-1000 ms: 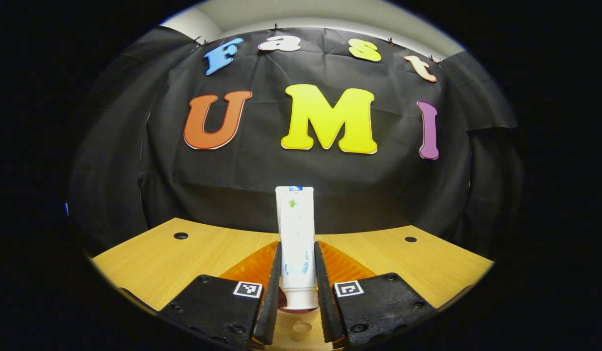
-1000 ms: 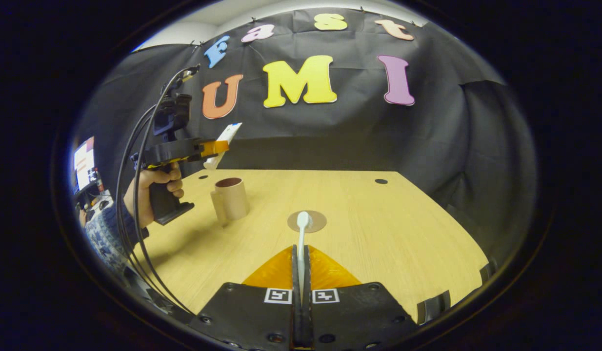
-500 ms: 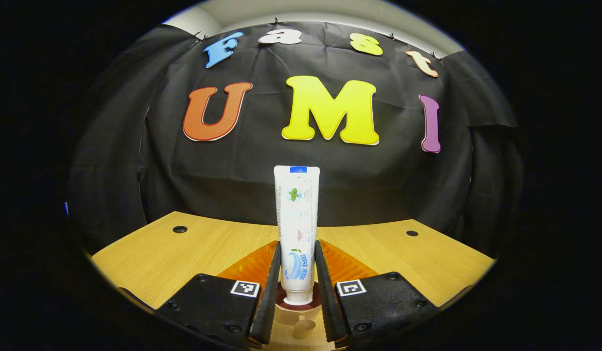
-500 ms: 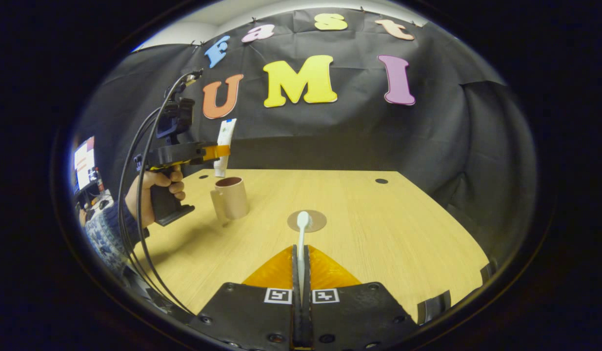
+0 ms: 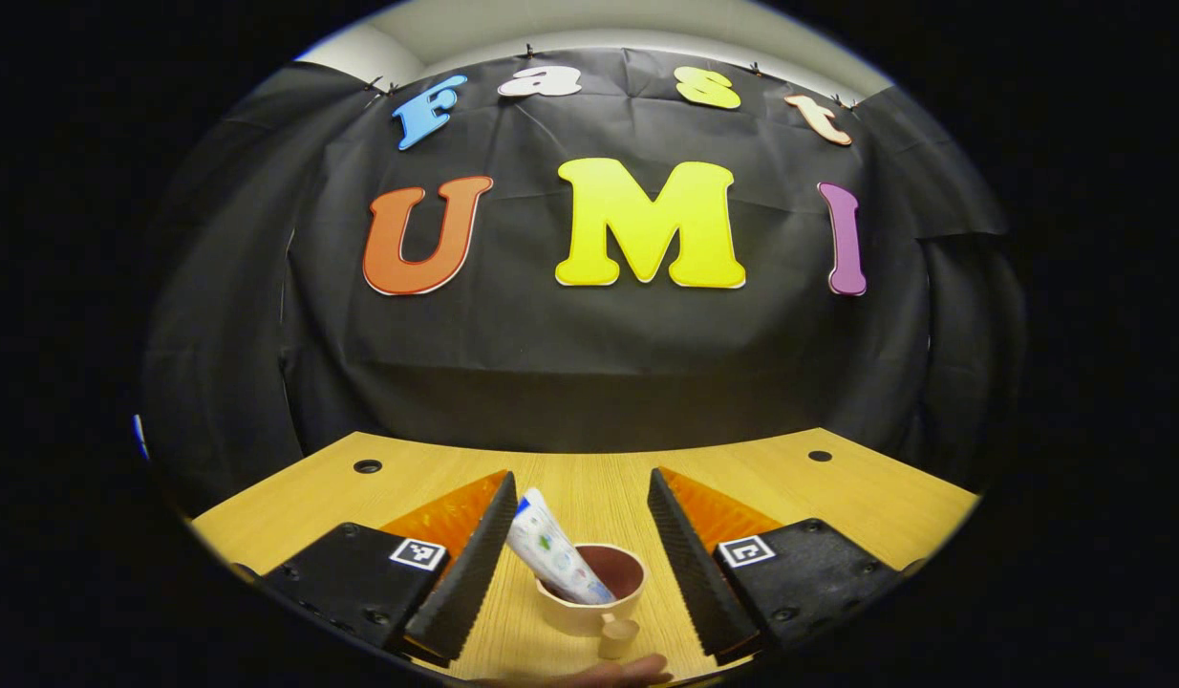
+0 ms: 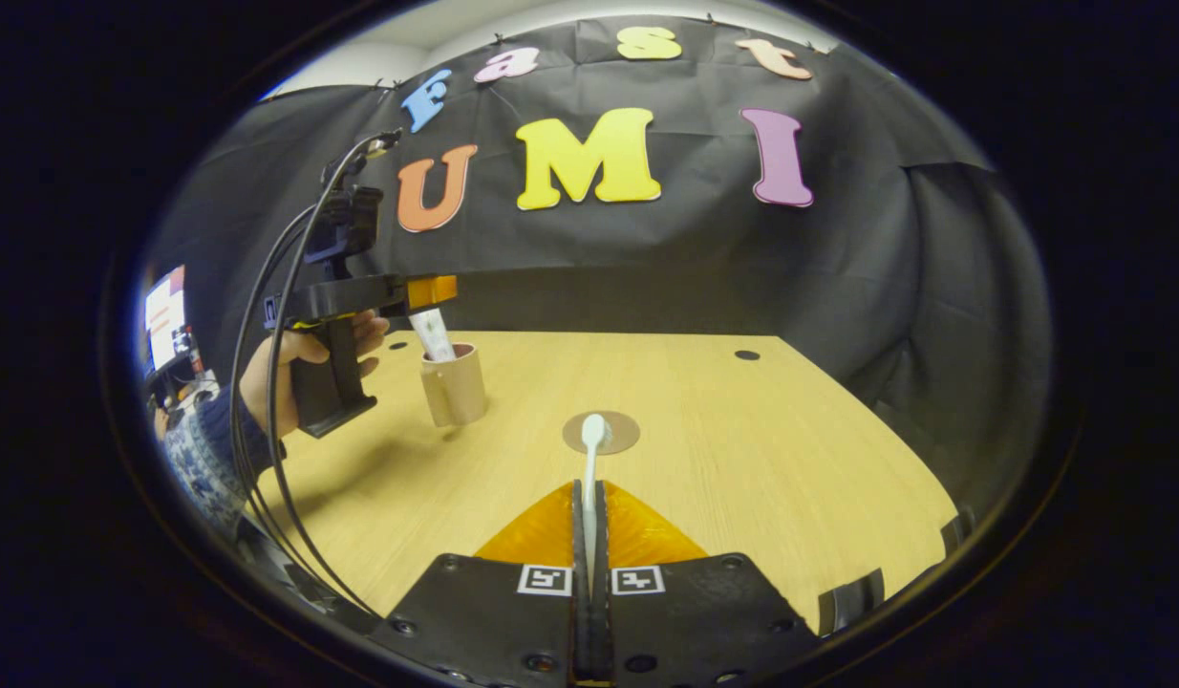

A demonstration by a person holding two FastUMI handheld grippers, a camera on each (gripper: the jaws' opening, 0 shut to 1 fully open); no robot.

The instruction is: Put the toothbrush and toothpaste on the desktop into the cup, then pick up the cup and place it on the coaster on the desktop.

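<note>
Over the wooden desktop, left gripper hangs spread wide, empty; white toothpaste tube leans inside beige handled cup. Right gripper clamps white toothbrush, its head over round brown coaster.

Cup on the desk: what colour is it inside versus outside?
The cup is beige outside and reddish-brown inside, seen best in the left gripper view.

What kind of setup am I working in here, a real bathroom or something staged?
Staged, most likely a recording booth: a bare wooden desk backed by black cloth, with a cup, a toothpaste tube and a coaster laid out, plus a cabled handheld left gripper.
</note>
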